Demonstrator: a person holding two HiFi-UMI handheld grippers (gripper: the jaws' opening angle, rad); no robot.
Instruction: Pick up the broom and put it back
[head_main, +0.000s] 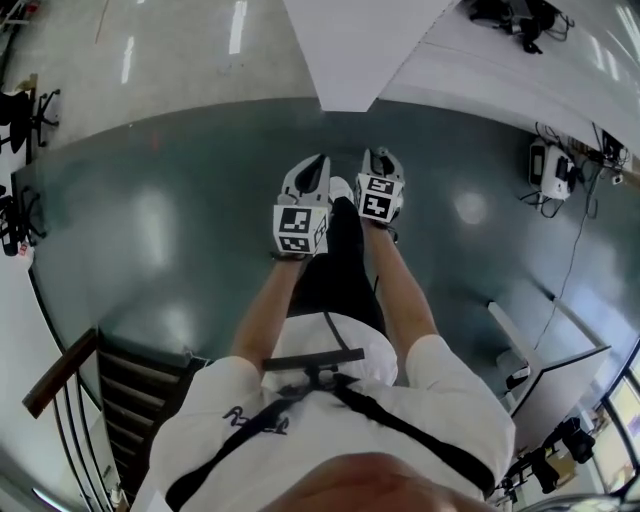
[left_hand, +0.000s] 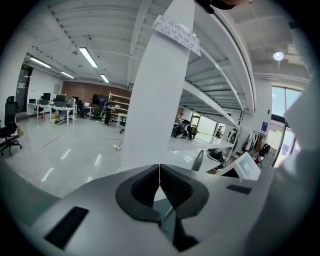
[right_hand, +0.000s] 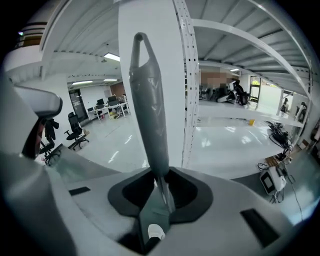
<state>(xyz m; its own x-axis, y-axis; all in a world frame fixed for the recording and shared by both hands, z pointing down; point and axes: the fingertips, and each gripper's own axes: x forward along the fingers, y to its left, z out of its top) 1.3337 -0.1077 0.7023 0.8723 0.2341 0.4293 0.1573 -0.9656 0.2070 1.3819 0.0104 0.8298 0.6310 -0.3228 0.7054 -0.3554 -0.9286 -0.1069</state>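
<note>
Right gripper (right_hand: 159, 182) clamps the broom handle (right_hand: 150, 110), whose long axis runs to 12 o'clock; left gripper (left_hand: 160, 176), at its 9 o'clock, is closed on nothing.

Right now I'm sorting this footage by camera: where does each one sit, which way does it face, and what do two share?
Head view: on the person's head, facing steeply down at the floor; both arms, the shirt, left tongs and right tongs show.
Left gripper view: rides the left tongs, facing a white pillar; its jaws are together, empty.
Right gripper view: rides the right tongs, looking along the broom handle its jaws clamp.
Shared: both gripper views show that pillar.
</note>
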